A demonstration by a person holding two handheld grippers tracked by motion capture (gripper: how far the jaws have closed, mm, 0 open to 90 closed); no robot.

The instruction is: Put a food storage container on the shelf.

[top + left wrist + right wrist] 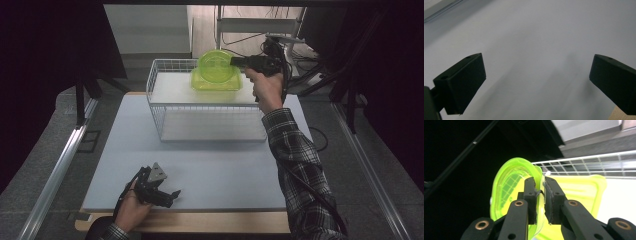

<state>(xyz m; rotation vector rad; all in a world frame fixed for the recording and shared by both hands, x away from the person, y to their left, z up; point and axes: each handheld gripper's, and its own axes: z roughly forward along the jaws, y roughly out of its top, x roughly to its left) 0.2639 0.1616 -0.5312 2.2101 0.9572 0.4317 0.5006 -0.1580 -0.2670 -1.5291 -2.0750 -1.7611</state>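
Green round dish (216, 64) hangs tilted on edge above the square green tray (216, 82) inside the white wire basket (156, 102), well back on my grey table (215, 170). My right gripper (233, 61) pinches its rim, mid-carry I judge. Next I must lower it squarely and release. Left gripper (167, 192) rests near me, jaws wide apart, empty.

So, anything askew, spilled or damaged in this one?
Nothing spilled or damaged. The one thing off-level is the green plate: the right gripper is shut on its rim and holds it on edge above the green tray on the wire rack. The left gripper is open near the table.
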